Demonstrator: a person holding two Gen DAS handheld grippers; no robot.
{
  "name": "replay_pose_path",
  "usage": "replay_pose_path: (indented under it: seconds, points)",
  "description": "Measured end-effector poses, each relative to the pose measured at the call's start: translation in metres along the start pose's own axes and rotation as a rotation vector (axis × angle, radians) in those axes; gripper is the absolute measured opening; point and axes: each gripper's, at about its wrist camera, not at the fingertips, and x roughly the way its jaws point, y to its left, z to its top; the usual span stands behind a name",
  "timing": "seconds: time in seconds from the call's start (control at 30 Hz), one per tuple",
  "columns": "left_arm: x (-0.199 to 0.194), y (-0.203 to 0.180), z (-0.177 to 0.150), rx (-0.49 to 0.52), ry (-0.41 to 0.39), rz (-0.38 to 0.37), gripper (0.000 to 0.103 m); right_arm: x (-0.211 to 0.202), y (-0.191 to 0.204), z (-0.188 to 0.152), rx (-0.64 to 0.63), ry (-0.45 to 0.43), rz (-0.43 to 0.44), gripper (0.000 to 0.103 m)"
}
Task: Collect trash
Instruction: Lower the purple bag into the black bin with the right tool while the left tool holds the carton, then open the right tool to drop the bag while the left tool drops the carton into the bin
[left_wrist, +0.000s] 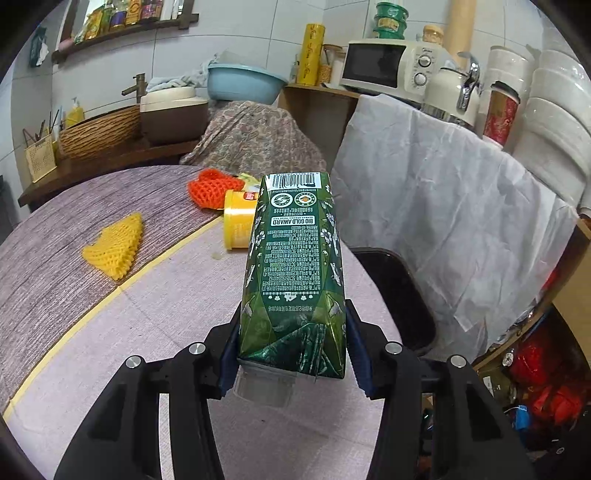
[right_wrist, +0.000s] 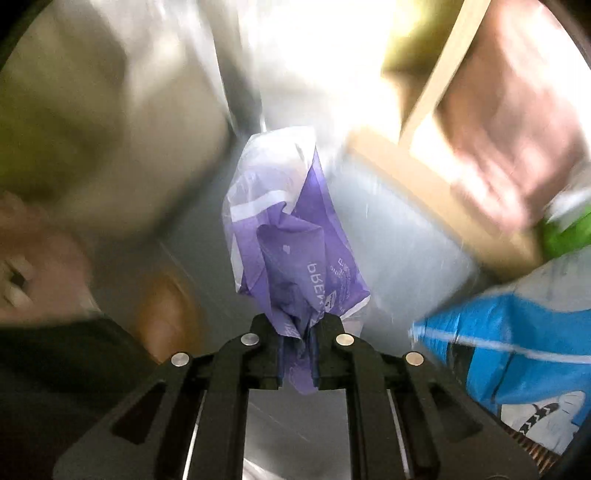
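Observation:
In the left wrist view my left gripper (left_wrist: 293, 347) is shut on a green drink carton (left_wrist: 293, 266), held above the round table (left_wrist: 177, 332); its clear cap end points back at the camera. On the table lie a yellow foam net (left_wrist: 116, 245), an orange foam net (left_wrist: 212, 190) and a yellow tub (left_wrist: 239, 223) on its side. In the right wrist view my right gripper (right_wrist: 298, 332) is shut on a crumpled purple and clear plastic wrapper (right_wrist: 291, 236), which hangs off the surface. The background there is smeared by motion.
A black bin (left_wrist: 402, 295) stands beside the table on the right, below a white cloth (left_wrist: 454, 206). Behind are a microwave (left_wrist: 388, 66), a kettle (left_wrist: 456, 90), a blue basin (left_wrist: 243, 81) and a wicker basket (left_wrist: 99, 133). A blue package (right_wrist: 517, 343) lies right of the wrapper.

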Motion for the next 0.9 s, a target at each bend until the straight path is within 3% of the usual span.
replay_pose_path:
  seconds: [0.07,0.27,0.37,0.47,0.57,0.63,0.77,0.83,0.9]
  points:
    - [-0.003,-0.004,-0.001,0.004,-0.007,-0.027,0.049,-0.053,0.008,0.019,0.036,-0.136,0.053,0.011]
    - [-0.014,-0.016,-0.007,0.028,-0.02,-0.098,0.049,-0.202,0.05,0.04,-0.049,-0.551,0.118,0.011]
    - [-0.013,-0.019,-0.009,0.032,-0.005,-0.126,0.049,-0.279,0.08,0.055,-0.095,-0.715,0.237,0.011]
    - [-0.007,-0.022,-0.011,0.035,0.023,-0.16,0.049,-0.319,0.104,0.075,-0.142,-0.744,0.375,0.011]
    - [0.0,-0.029,-0.011,0.056,0.043,-0.175,0.049,-0.335,0.133,0.11,-0.187,-0.667,0.542,0.012]
    - [0.007,-0.033,-0.009,0.063,0.059,-0.187,0.049,-0.332,0.143,0.126,-0.194,-0.65,0.553,0.012]
    - [0.024,-0.04,-0.007,0.077,0.099,-0.194,0.049,-0.312,0.177,0.154,-0.268,-0.53,0.538,0.012]
    - [0.032,-0.043,-0.004,0.082,0.115,-0.199,0.049,-0.304,0.185,0.161,-0.296,-0.489,0.511,0.019]
    - [0.04,-0.048,-0.001,0.08,0.132,-0.207,0.049,-0.294,0.191,0.164,-0.333,-0.459,0.494,0.054]
